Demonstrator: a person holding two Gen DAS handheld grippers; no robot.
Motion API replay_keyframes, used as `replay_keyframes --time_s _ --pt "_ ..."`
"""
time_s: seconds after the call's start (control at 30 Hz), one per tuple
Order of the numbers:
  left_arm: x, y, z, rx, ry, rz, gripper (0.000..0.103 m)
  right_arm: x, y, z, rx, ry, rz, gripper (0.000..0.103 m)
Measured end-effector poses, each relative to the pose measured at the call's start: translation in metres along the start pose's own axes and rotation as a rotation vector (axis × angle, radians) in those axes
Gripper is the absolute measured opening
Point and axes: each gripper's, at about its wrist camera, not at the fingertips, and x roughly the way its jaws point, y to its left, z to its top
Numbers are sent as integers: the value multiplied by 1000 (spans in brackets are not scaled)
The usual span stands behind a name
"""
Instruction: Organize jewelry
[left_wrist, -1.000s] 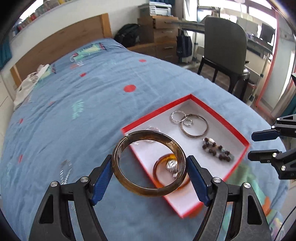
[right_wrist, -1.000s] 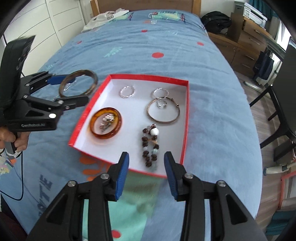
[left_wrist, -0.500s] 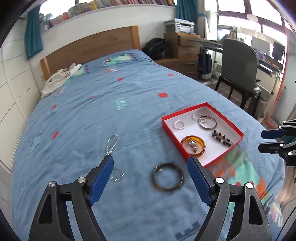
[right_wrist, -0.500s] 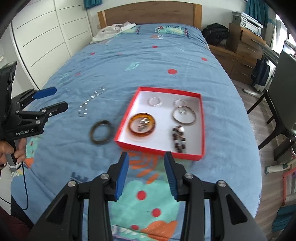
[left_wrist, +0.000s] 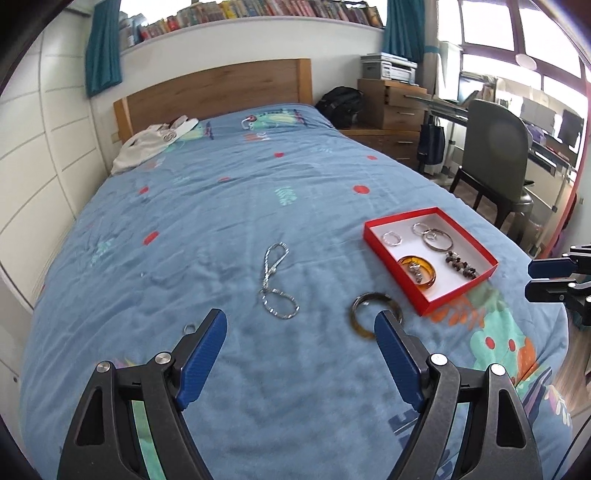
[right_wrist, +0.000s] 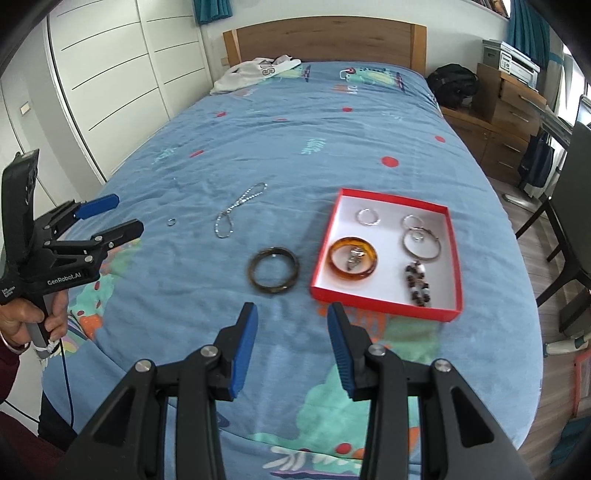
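A red box with a white floor (left_wrist: 476, 254) (right_wrist: 448, 266) lies on the blue bed. It holds an amber bangle (right_wrist: 352, 259) around a small silver piece, silver rings, a large silver hoop (right_wrist: 422, 243) and a dark bead bracelet (right_wrist: 418, 284). A dark brown bangle (left_wrist: 373, 314) (right_wrist: 273, 276) lies on the cover just left of the box. A silver chain (left_wrist: 275, 286) (right_wrist: 236, 212) and a small ring (left_wrist: 190, 328) (right_wrist: 171, 221) lie further left. My left gripper (left_wrist: 301, 354) (right_wrist: 114, 212) is open and empty, held above the cover. My right gripper (right_wrist: 291, 347) (left_wrist: 541, 278) is open and empty, near the box.
A white garment (right_wrist: 255, 72) lies by the wooden headboard (left_wrist: 218, 90). White wardrobe doors (right_wrist: 110, 74) stand left of the bed. A dark chair (left_wrist: 495, 158), a desk and wooden drawers (left_wrist: 391, 107) stand to the right. The bed edge drops off near me.
My left gripper has let go of the dark brown bangle, which now lies on the cover beside the box. Both grippers have pulled back and up from the box.
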Motion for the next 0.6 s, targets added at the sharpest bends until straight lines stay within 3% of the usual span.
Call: replay_keyframes --time_s 0.33,0.6 --pt "18 15 -24 -30 63 16 81 22 10 -2 23 -4 58 38" --pt "45 2 -22 -18 106 3 81 47 3 -4 41 12 98 38"
